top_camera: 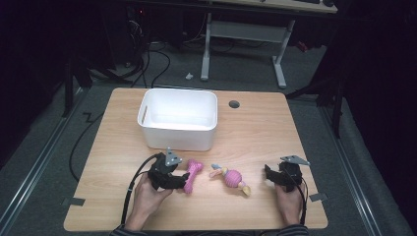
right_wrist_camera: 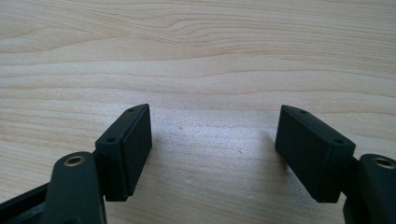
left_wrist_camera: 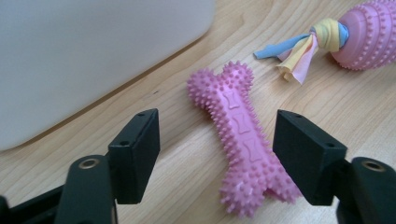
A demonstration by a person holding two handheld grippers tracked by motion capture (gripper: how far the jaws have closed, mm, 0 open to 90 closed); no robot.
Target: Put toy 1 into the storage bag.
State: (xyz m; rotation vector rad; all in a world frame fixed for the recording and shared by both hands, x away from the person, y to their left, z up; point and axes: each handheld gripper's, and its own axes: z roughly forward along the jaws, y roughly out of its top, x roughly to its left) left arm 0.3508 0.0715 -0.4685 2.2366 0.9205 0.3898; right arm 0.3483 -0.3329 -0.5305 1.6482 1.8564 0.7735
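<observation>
Pink spiky bone toy [left_wrist_camera: 245,140] flat on table, between parted left tongs [left_wrist_camera: 217,154], ungripped.

**What my views cut off**

My left hand-held gripper [left_wrist_camera: 217,154] hides the near end of the pink spiked bone toy [left_wrist_camera: 243,140] behind its right jaw. The white bin [left_wrist_camera: 84,56] runs off that view's top and left edges, and the pink ball rope toy [left_wrist_camera: 364,37] off its right.

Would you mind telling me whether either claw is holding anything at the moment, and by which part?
Nothing is held. The left claw stands open around the near end of the pink spiked bone, its pads not pressing it. The right claw is open over bare table.
</observation>
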